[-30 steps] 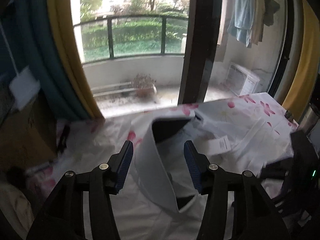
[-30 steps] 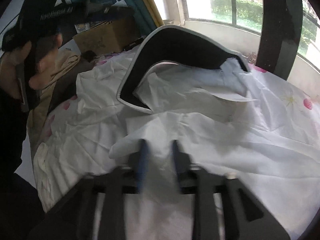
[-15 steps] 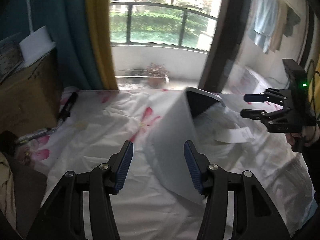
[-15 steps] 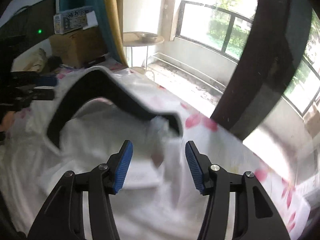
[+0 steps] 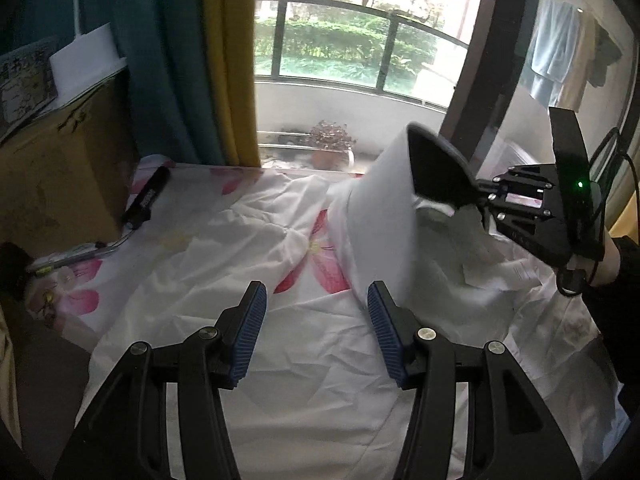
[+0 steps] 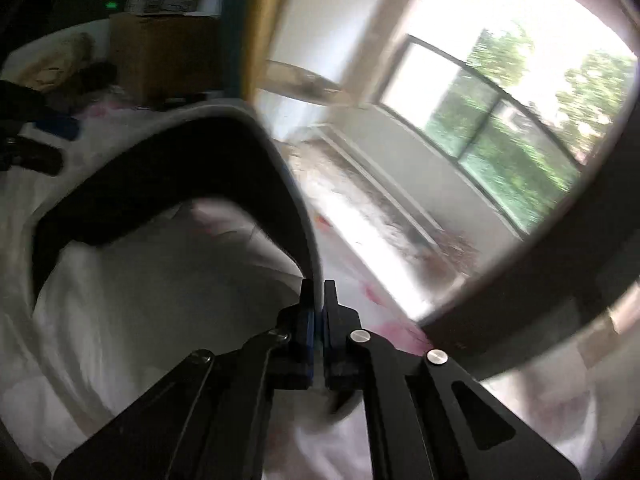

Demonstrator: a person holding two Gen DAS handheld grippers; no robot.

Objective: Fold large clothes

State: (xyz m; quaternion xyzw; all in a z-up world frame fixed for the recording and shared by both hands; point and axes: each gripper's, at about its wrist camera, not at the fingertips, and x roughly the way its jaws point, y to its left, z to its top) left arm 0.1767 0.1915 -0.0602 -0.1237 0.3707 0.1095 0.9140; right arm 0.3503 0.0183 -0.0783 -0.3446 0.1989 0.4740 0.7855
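Left wrist view: left gripper (image 5: 316,326) low over the flowered sheet (image 5: 208,252), jaws standing apart with nothing between the blue pads (image 5: 250,330), only crumpled white cloth beneath. White garment (image 5: 380,240) spread across the right half of the bed, its stiff collar (image 5: 436,176), dark inside and pale outside, pulled up toward the far edge. Right gripper (image 5: 486,196) reaching in from the right edge of the bed, pinched onto the collar's tip, a hand (image 5: 600,264) behind it. Black flashlight-like object (image 5: 146,198) and a pen near the far left corner, cardboard box (image 5: 60,176) beyond the left edge.

Right wrist view: blurred by motion. Right gripper (image 6: 316,312) having just snapped closed, jaws nearly together with the collar's pale rim (image 6: 308,236) clamped between them. Collar arcing away to the left, white body of the garment (image 6: 160,300) hanging slack below it. Blue pad of the left gripper (image 6: 60,128) faintly visible at the left.

Step in hand, by the look of it: taking hold of the collar ends to lift and square the garment. Best done with the left gripper brought to the opposite collar end, closed on a similar depth of fabric, then both raised evenly so the body hangs flat without dragging the sheet
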